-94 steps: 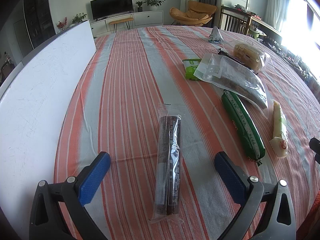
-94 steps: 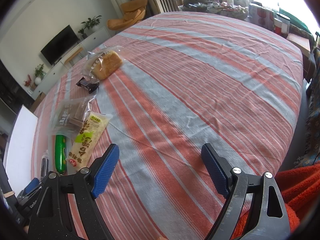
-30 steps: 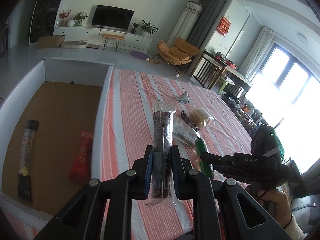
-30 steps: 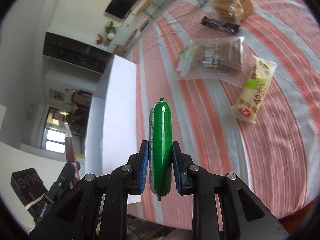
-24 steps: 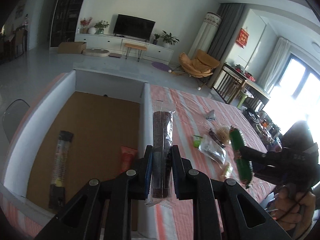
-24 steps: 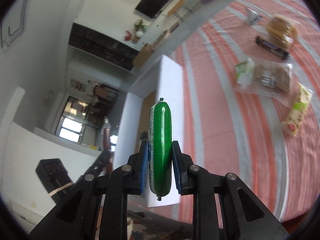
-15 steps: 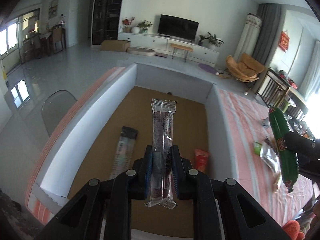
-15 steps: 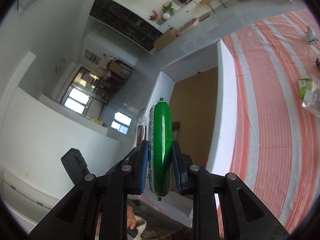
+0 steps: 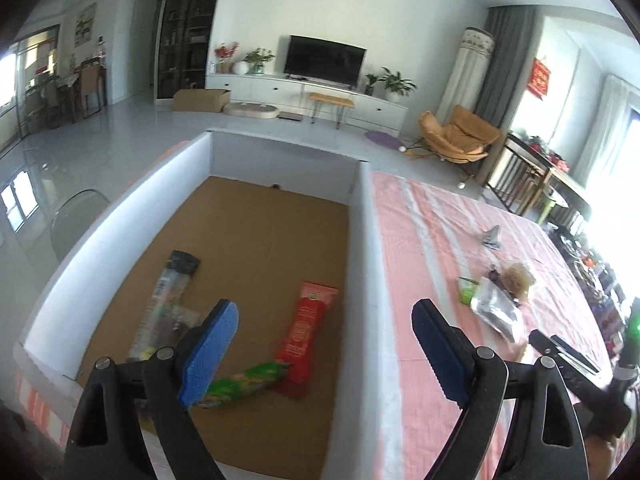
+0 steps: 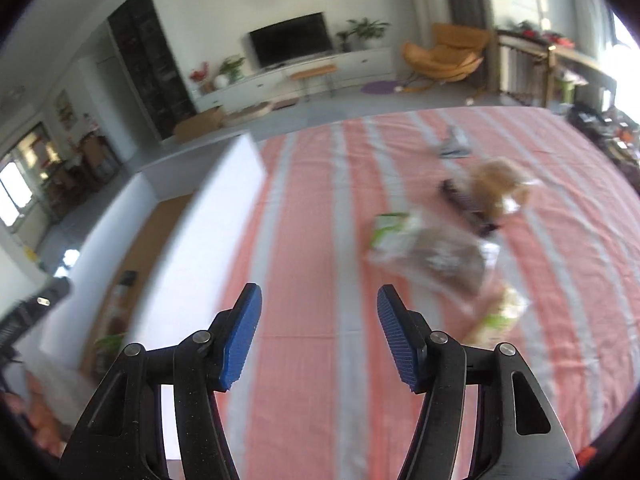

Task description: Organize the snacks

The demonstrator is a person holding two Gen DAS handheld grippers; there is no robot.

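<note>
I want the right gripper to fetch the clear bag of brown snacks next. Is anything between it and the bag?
Nothing visible: only bare striped cloth lies between the open right gripper and the clear bag.

White-walled lounge: television [image 9: 325,61], orange armchair [image 9: 460,135] (sunlit).

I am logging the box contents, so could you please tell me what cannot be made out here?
- Left wrist view: the left jaw pad covers part of the green snack and the clear-wrapped stick.
- Right wrist view: motion blur smears the table snacks; the white wall hides most of the box interior.
</note>
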